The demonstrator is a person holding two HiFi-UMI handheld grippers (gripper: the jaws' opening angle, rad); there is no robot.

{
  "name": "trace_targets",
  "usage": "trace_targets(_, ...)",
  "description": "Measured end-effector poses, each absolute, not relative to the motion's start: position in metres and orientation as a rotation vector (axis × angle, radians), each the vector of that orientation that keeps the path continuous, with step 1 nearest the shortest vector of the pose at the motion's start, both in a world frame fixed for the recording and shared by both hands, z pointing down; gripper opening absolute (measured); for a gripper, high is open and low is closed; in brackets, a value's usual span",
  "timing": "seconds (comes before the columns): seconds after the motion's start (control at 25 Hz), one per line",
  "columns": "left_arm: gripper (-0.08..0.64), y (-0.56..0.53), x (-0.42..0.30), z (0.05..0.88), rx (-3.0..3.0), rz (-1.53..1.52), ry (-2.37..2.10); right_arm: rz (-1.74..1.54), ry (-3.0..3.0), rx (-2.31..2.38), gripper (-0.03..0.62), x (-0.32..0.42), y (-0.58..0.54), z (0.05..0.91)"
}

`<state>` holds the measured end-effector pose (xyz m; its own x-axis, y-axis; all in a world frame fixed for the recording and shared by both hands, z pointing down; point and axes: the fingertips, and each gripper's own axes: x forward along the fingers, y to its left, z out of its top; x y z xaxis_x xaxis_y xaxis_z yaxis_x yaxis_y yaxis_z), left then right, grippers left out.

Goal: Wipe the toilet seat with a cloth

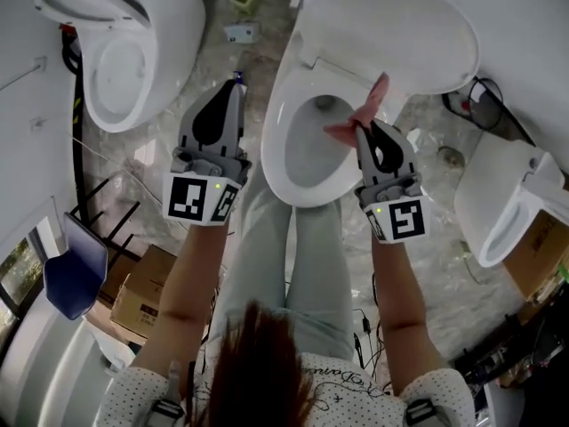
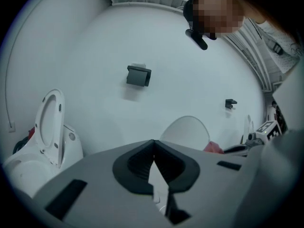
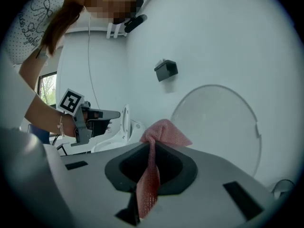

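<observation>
The right tongs (image 1: 363,128) are clamped tight on a pink mesh cloth (image 1: 367,107); a bunched fold pokes out past the tips and the rest trails back between them; the cloth sits over the right rear edge of the toilet seat (image 1: 276,145), just under the raised lid (image 1: 400,25), though I cannot tell whether it touches the seat; the left tongs (image 1: 237,83) hang to the seat's left over the marble floor (image 1: 151,154), tips pressed together with nothing between them; another toilet (image 1: 169,25) stands further left.
</observation>
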<state>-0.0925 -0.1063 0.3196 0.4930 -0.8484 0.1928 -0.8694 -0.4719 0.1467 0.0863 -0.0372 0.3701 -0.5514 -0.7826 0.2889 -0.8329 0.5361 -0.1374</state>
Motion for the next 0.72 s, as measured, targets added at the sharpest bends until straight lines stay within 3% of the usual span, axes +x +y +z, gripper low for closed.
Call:
trace_targets(0.36, -0.002, -0.107, -0.106, 0.403, 2.434, 0.179, -1.48, 0.452, -2.576, 1.143, 0.046, 0.025, -0.075, 0.5)
trace_targets(0.72, -0.002, -0.111, -0.114, 0.448, 2.409, 0.19, -1.449, 0.518, -2.367, 1.145, 0.049, 0.011, -0.105, 0.611)
